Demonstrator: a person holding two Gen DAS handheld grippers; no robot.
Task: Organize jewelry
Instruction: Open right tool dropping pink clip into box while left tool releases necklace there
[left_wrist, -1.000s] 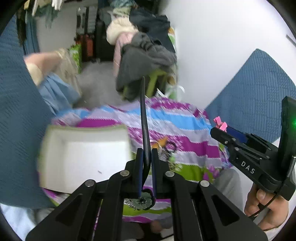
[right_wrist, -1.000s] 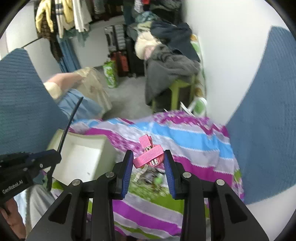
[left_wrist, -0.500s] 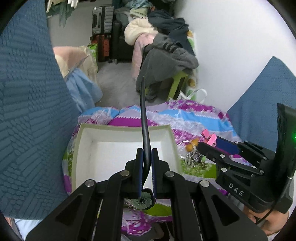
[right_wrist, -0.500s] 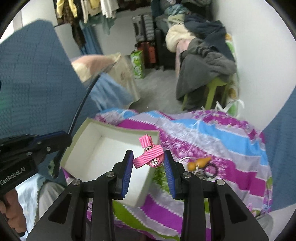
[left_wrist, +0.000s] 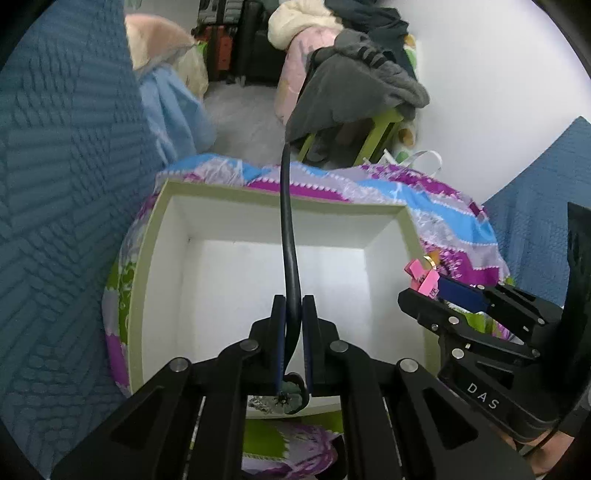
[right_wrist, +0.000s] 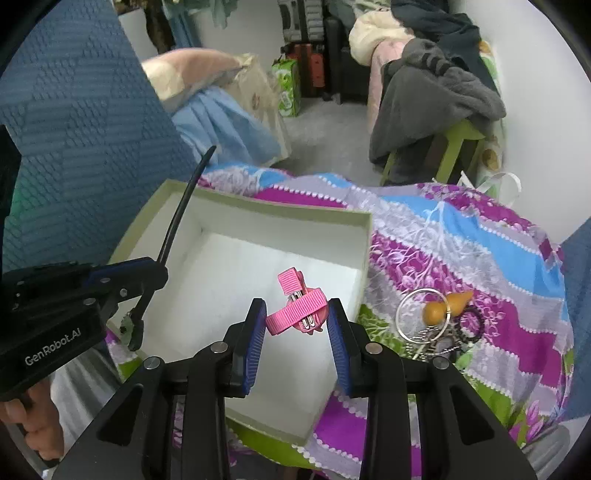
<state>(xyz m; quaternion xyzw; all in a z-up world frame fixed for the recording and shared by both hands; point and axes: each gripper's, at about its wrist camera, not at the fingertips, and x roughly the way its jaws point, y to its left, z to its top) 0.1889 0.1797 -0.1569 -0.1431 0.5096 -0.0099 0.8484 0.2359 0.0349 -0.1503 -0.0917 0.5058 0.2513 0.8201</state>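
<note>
Jewelry box (right_wrist: 280, 212), white-lined, sits open on floral blanket (right_wrist: 461, 236). Left gripper (left_wrist: 293, 325) clamped on black headband (left_wrist: 286, 229) above box. Right gripper (right_wrist: 297, 325) pinching pink ribbon hair clip (right_wrist: 299, 308) over box interior. Keyring cluster (right_wrist: 436, 321) on blanket just beside box.

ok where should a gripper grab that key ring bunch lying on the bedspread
Take the silver key ring at its raised outer arc, coming from above with fingers straddling the wire. It lies nearly flat on the bedspread, and the orange gourd charm and black hair ties crowd its right side.
</note>
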